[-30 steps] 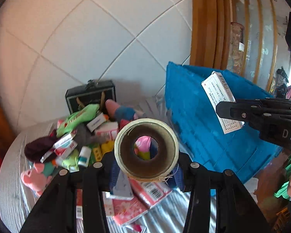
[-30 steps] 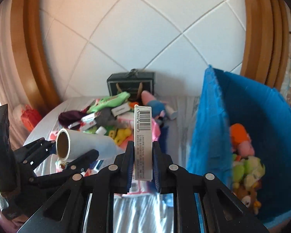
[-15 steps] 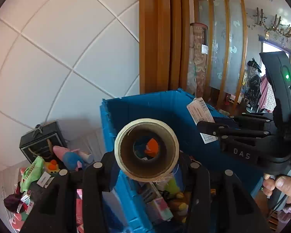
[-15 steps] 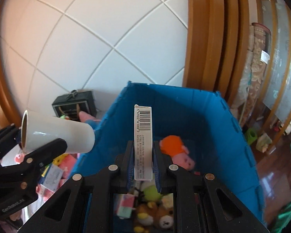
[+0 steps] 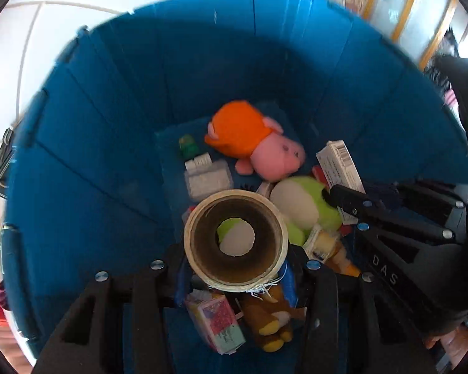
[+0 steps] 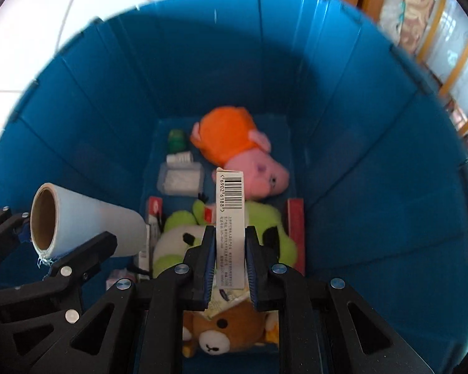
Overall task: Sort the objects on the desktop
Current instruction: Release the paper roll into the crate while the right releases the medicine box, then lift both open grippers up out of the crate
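The roll point(image 5: 236, 243) is held in the left claw point(image 5: 234, 268), its long axis lying along the line of the fingers, so the cardboard core is looked straight through in the left wrist view. In the right wrist view the same roll point(image 6: 84, 221) is seen from the side, low at the left, over the left part of the blue bin point(image 6: 374, 124).

The thin box point(image 6: 230, 224) is pinched by its broad faces in the right claw point(image 6: 231, 249), jaws nearly closed, the barcoded end pointing away from the claw and down into the bin. In the left wrist view the box point(image 5: 338, 163) and right claw point(image 5: 352, 205) are seen just to the right of the roll.

Both claws are pointed steeply downward, inside the bin's rim. Directly below lie a green plush point(image 6: 221, 237), a brown bear point(image 6: 221, 333) and, farther on, an orange-and-pink plush point(image 6: 237, 149); a clear packet point(image 6: 181, 179) and flat cartons lie beside them.

Judgement: both items hang over the contents, so only opening the jaws seems needed; the roll, pointing down, may topple and roll on landing.
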`<action>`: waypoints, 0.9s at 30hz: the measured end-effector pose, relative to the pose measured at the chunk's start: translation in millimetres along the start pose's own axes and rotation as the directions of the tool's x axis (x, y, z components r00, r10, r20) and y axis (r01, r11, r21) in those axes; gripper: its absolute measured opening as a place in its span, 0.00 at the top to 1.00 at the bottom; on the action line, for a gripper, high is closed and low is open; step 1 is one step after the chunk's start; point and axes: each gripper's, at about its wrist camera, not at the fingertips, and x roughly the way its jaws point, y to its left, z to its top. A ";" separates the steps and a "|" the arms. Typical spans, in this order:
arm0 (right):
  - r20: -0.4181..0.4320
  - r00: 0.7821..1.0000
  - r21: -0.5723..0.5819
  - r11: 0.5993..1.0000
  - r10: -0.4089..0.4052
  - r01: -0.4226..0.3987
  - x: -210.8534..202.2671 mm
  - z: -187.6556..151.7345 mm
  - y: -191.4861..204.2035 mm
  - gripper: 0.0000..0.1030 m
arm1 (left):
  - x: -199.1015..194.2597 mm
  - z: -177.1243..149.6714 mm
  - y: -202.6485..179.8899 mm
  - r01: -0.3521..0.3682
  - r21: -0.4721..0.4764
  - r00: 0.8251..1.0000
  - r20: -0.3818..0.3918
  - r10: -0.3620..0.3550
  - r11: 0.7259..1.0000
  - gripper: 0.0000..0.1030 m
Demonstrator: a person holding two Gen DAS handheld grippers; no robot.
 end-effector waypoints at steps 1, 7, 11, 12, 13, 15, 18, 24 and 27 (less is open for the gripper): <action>-0.031 1.000 -0.003 1.000 0.003 -0.003 9.2 -1.6 0.0 0.83 | 6.8 -2.3 -2.4 -0.012 0.010 0.999 -0.031 0.012 1.000 0.56; -0.070 0.998 -0.050 0.999 0.001 -0.005 19.9 -13.2 5.1 0.83 | 17.6 -7.9 -5.0 -0.067 0.022 0.994 -0.088 0.068 0.998 0.56; -0.056 0.998 -0.050 0.999 -0.004 0.002 19.3 -13.9 3.1 0.82 | 14.0 -14.1 -2.4 -0.086 0.006 0.994 -0.064 0.086 0.996 0.52; -0.059 0.998 -0.049 0.999 -0.003 0.000 20.7 -13.3 3.0 0.82 | 15.5 -11.0 -0.3 -0.090 0.008 0.994 -0.066 0.090 0.996 0.51; -0.065 0.998 -0.050 0.999 0.000 -0.003 22.3 -13.0 3.2 0.82 | 16.2 -10.4 -0.1 -0.096 0.010 0.993 -0.067 0.097 0.995 0.51; -0.075 0.997 -0.050 0.999 0.015 -0.019 25.3 -11.1 3.9 0.82 | 17.4 -9.8 1.4 -0.103 0.011 0.992 -0.072 0.104 0.995 0.51; -0.086 0.996 -0.061 0.998 0.006 -0.012 27.4 -10.8 6.1 0.82 | 20.5 -6.9 4.3 -0.096 0.004 0.992 -0.086 0.096 0.995 0.50; -0.108 0.994 -0.062 0.998 -0.025 0.018 32.5 -12.4 5.8 0.51 | 21.5 -5.9 4.5 -0.091 0.014 0.993 -0.080 0.092 0.996 0.50; -0.100 0.993 -0.044 0.997 -0.062 0.058 30.8 -12.0 2.1 0.31 | 18.8 -6.1 6.2 -0.080 0.001 0.994 -0.070 0.080 0.997 0.50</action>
